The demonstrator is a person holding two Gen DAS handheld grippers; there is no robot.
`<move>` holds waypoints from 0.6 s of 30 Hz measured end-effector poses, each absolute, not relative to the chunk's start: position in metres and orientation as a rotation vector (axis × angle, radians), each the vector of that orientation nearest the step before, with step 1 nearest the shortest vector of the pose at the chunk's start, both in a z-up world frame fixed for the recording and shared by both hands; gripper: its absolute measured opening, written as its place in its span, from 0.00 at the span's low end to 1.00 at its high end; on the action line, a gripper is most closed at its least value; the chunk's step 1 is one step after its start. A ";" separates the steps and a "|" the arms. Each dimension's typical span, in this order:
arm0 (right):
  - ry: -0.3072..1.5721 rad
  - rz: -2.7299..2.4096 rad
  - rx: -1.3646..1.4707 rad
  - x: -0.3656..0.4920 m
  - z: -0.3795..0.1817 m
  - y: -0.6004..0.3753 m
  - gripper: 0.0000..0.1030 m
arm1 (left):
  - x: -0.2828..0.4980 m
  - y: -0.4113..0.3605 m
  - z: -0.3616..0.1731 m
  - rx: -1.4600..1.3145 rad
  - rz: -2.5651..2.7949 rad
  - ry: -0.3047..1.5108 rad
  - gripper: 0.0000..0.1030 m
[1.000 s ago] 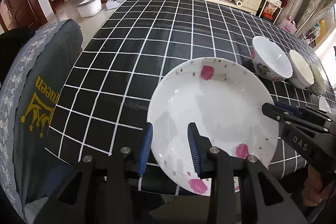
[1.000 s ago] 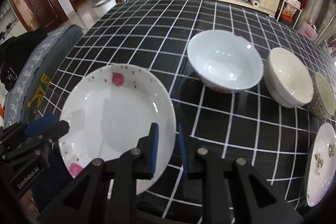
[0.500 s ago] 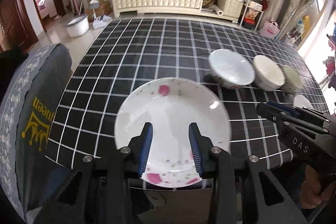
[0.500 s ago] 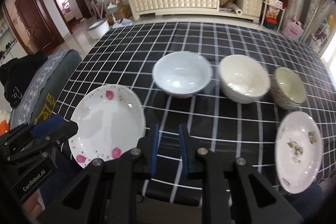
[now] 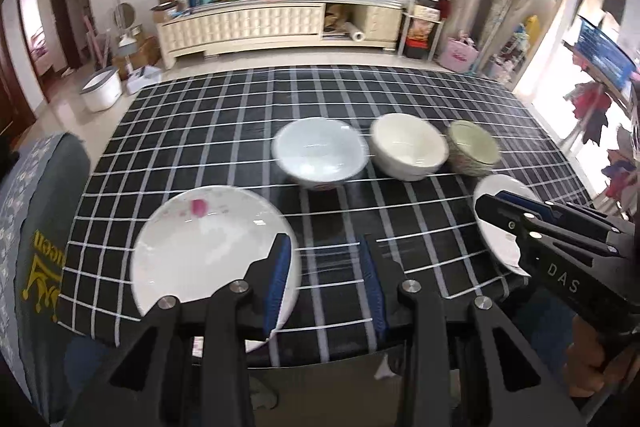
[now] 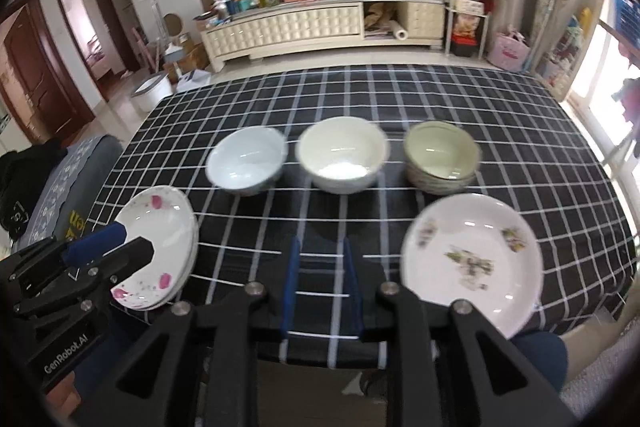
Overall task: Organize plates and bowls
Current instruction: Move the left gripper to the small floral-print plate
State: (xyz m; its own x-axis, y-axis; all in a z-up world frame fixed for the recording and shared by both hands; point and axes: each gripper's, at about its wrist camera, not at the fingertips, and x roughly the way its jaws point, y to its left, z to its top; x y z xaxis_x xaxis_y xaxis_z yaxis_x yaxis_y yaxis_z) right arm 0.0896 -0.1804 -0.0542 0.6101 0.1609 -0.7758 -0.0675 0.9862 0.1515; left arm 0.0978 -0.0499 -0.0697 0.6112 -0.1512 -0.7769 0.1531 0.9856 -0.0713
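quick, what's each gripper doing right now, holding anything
left gripper: open, holding nothing, pink-flowered plate lies on the table beside it.
right gripper: open, jaws have just been opening, nothing between them.

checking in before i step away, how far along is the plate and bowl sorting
Done: the pink-flowered plates sit stacked at the table's near left.
In hand: nothing; the left hand-held gripper and right hand-held gripper are open and empty.
Left: three bowls stand unstacked in a row, and the leaf-patterned plate lies alone.
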 end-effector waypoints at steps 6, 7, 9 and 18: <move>0.886 0.068 0.128 0.080 -0.050 -0.219 0.49 | 0.097 -0.096 -0.062 0.042 -0.257 0.883 0.37; 0.884 0.057 0.132 0.078 -0.049 -0.226 0.51 | 0.098 -0.103 -0.061 0.044 -0.271 0.882 0.37; 0.877 0.041 0.137 0.077 -0.048 -0.238 0.55 | 0.100 -0.117 -0.060 0.051 -0.290 0.880 0.40; 0.888 -0.024 0.153 0.077 -0.056 -0.289 0.71 | 0.113 -0.167 -0.068 0.052 -0.378 0.922 0.60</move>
State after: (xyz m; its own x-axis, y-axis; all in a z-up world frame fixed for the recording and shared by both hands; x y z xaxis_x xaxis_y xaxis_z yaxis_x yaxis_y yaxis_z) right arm 0.0768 -0.2887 -0.0558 0.6311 0.0421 -0.7746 0.0846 0.9888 0.1227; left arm 0.1134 -0.1673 -0.0685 0.5434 -0.2961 -0.7855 0.3404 0.9331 -0.1162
